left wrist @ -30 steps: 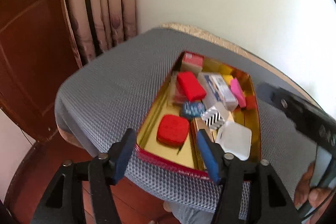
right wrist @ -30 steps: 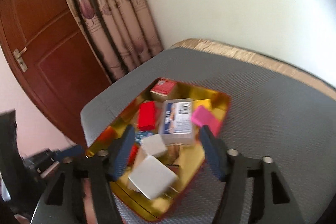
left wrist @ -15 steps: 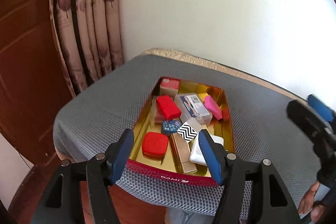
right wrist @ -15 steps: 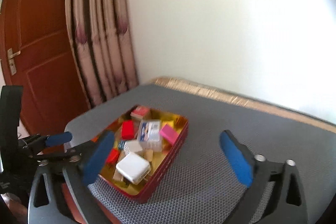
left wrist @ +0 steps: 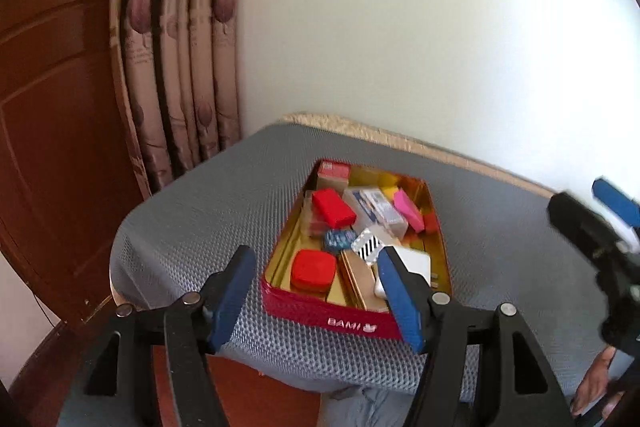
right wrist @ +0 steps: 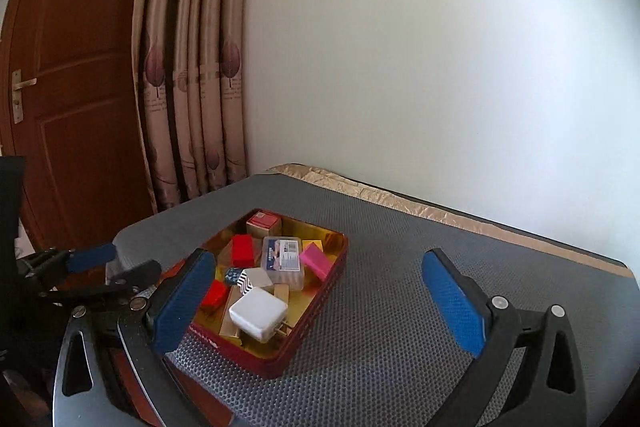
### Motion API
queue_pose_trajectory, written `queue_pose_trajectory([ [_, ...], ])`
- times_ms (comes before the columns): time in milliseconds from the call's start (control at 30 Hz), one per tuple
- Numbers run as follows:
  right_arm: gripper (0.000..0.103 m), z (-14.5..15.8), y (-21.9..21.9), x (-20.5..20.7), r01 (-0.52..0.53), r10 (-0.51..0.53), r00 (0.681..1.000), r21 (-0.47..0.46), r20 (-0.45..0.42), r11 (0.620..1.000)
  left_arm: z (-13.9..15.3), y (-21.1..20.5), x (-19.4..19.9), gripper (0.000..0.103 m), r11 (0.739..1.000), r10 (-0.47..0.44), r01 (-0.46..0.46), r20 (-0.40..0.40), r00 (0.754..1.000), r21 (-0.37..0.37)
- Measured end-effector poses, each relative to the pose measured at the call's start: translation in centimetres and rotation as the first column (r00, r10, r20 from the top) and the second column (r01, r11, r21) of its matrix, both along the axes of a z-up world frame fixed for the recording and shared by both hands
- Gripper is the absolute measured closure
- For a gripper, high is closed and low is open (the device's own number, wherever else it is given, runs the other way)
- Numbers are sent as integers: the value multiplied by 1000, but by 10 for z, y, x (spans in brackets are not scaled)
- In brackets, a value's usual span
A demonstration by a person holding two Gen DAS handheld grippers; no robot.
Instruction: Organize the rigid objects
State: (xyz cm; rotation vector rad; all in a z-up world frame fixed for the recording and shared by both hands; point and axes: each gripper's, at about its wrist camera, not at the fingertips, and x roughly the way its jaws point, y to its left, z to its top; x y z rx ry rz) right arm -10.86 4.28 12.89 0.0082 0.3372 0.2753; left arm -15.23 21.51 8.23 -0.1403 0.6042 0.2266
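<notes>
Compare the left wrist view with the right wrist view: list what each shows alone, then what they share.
Left wrist only: the BAMI lettering on the tin's near wall and a hand at the lower right.

Right wrist only: the door handle and the charger's prongs.

Both: the red tin of small boxes on the grey mat, the white charger, the curtain, the wall and both grippers, left and right, jaws open and empty.
</notes>
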Motion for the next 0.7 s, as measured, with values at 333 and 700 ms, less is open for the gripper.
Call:
queue_pose_trajectory([
  [333, 0, 4, 3, -10, -14, 14, 1000, 15, 8, 1000, -9, -14, 3, 37, 997, -11, 15, -60, 998, 74],
  [700, 0, 2, 1, -11, -16, 17, 1000, 36, -14, 999, -7, -8, 1, 37, 999, 16, -14, -42, 999, 44],
])
